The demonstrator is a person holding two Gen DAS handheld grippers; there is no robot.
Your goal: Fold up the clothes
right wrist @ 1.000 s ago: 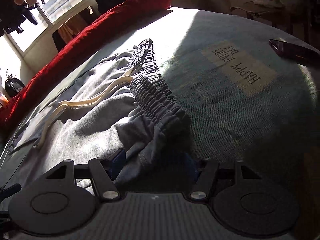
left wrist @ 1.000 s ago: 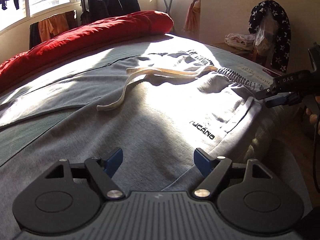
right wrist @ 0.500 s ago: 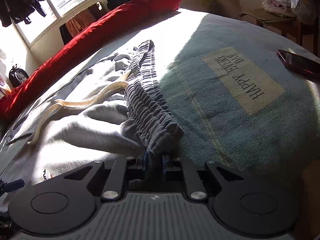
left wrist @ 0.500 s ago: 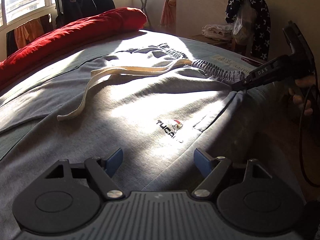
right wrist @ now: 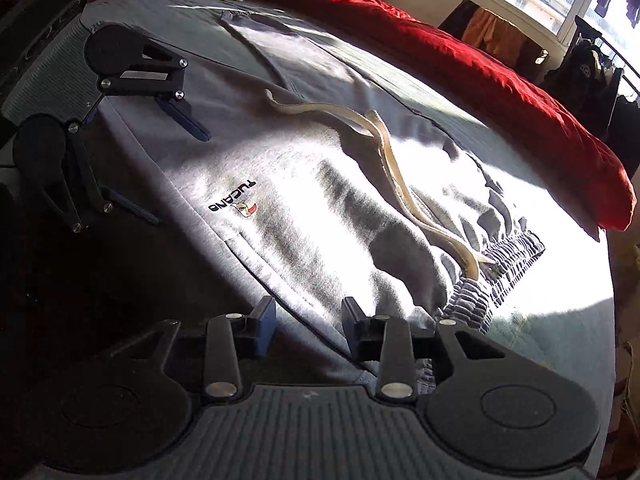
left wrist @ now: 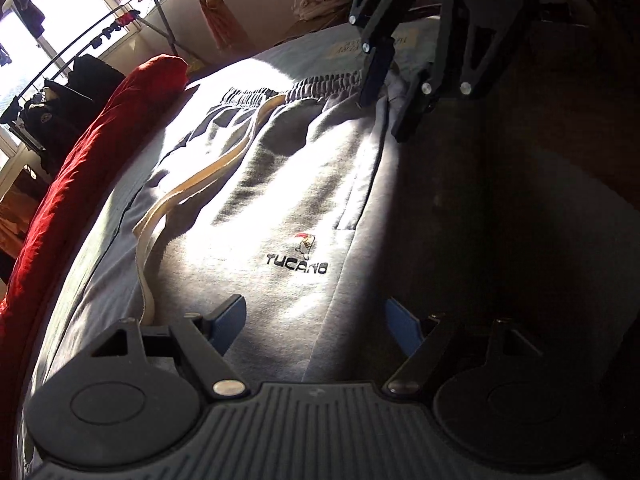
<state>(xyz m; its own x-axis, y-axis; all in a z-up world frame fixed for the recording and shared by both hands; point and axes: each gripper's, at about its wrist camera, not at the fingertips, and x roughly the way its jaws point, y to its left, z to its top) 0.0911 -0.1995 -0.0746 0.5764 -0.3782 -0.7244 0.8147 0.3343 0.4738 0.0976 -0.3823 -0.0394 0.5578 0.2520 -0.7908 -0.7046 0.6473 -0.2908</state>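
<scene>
Sweatpants point(right wrist: 320, 208), grey with a small logo, lie spread across a bed and fill the middle of both views. Their ribbed waistband point(right wrist: 500, 264) sits at right centre of the right wrist view, and a cream drawstring point(right wrist: 392, 176) trails loose over the cloth toward the upper left.

At the bottom of the right wrist view, the right gripper point(right wrist: 308, 326) has its two fingers apart, straddling the near side edge of the pants just beside the waistband. It is not clamped on the fabric. In the same view the left gripper point(right wrist: 168, 172) shows at middle left, its fingers spread wide over the side seam further down the leg, holding nothing.

Judging the risks: if either gripper closes on only the top layer, the pants could lift unevenly and bunch. The loose drawstring could get caught inside a fold or hang out. Deep shadow over the near edge in the left wrist view could hide where the seam truly lies.

A red duvet point(right wrist: 460, 48) runs along the far side.
</scene>
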